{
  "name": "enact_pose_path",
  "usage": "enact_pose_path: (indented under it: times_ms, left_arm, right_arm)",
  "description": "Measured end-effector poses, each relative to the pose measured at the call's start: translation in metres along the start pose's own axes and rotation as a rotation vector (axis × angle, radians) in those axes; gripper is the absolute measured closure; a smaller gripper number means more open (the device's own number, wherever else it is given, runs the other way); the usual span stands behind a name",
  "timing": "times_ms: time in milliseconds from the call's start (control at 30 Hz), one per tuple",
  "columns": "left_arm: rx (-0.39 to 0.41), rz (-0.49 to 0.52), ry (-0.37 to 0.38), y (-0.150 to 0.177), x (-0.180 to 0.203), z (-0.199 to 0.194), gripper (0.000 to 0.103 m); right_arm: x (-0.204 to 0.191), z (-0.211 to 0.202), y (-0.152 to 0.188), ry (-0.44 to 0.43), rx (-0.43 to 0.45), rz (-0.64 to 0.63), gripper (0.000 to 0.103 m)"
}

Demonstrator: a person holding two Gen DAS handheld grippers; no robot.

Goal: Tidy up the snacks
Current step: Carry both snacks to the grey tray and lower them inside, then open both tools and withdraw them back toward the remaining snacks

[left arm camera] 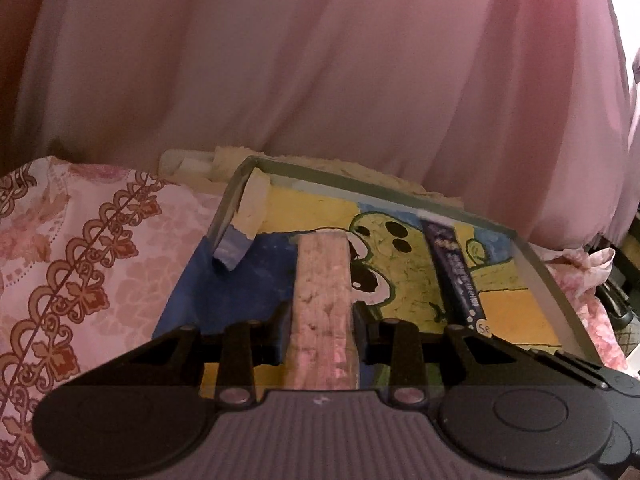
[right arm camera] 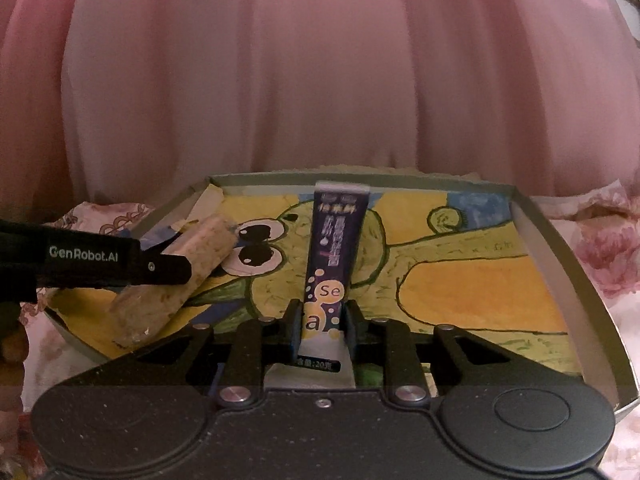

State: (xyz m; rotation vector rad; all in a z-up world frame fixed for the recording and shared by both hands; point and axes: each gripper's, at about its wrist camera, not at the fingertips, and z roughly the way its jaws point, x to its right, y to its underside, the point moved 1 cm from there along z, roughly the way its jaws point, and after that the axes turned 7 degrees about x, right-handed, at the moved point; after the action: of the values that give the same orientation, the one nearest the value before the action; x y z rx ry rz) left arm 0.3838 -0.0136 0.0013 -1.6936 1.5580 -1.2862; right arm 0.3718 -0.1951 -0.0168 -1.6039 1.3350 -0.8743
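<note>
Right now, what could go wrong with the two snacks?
The left gripper squeezes a crumbly bar; it might crack. The right gripper pinches the purple packet only near its end, so that may slip. The tray rim is low, and a dropped snack could slide out.

The purple packet's (right arm camera: 334,264) near end hides behind the fingers (right arm camera: 295,326).

Pink curtain (left arm camera: 320,60) hangs behind. Floral cloth (left arm camera: 80,264) covers the surface, left and right.
</note>
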Motion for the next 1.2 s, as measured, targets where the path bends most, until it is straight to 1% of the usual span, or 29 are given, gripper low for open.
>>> enact_pose_path:
  times_ms: [133, 200, 233, 267, 333, 400, 467, 533, 600, 667, 767, 900, 1100, 1200]
  left_arm:
    - [-0.019, -0.014, -0.006, -0.001, 0.002, -0.002, 0.062]
    - [-0.007, -0.034, -0.010, -0.001, 0.000, -0.006, 0.055]
    - [0.004, -0.039, -0.012, -0.002, -0.001, -0.008, 0.048]
    - [0.014, -0.040, -0.016, -0.002, -0.001, -0.012, 0.044]
    - [0.032, -0.042, -0.019, -0.002, 0.000, -0.021, 0.040]
    - [0.052, -0.035, -0.012, -0.003, 0.003, -0.031, 0.032]
    - [0.088, -0.018, -0.017, -0.003, 0.007, -0.043, 0.022]
    - [0.122, 0.003, -0.020, -0.003, 0.012, -0.056, 0.017]
    - [0.142, 0.016, -0.020, -0.002, 0.016, -0.068, 0.012]
    - [0.160, 0.024, -0.025, 0.000, 0.020, -0.081, 0.006]
    - [0.189, 0.020, -0.055, 0.005, 0.023, -0.103, 0.002]
    - [0.208, 0.011, -0.064, 0.015, 0.026, -0.133, 0.001]
    - [0.223, 0.056, -0.077, 0.033, 0.036, -0.179, 0.001]
    - [0.219, 0.056, -0.091, 0.045, 0.040, -0.199, 0.001]
  right_arm:
    - [0.001, -0.007, -0.002, 0.001, 0.003, 0.007, 0.073]
    - [0.001, -0.013, -0.003, 0.002, 0.014, 0.009, 0.067]
    - [0.001, -0.017, -0.003, 0.003, 0.022, 0.009, 0.065]
    - [0.001, -0.021, -0.004, 0.005, 0.033, 0.009, 0.062]
    - [0.001, -0.030, -0.004, 0.011, 0.054, 0.006, 0.057]
    - [0.001, -0.041, -0.004, 0.018, 0.080, 0.003, 0.047]
    - [0.002, -0.052, -0.005, 0.025, 0.110, -0.001, 0.040]
    - [0.002, -0.062, -0.005, 0.027, 0.134, -0.004, 0.035]
    - [0.003, -0.074, -0.006, 0.032, 0.160, -0.008, 0.027]
    - [0.003, -0.085, -0.006, 0.035, 0.182, -0.010, 0.022]
    - [0.005, -0.104, -0.006, 0.045, 0.210, -0.020, 0.014]
    - [0.008, -0.134, -0.001, 0.051, 0.241, -0.046, 0.007]
    - [0.011, -0.180, 0.009, 0.060, 0.268, -0.059, 0.002]
    - [0.012, -0.203, 0.019, 0.060, 0.270, -0.051, 0.001]
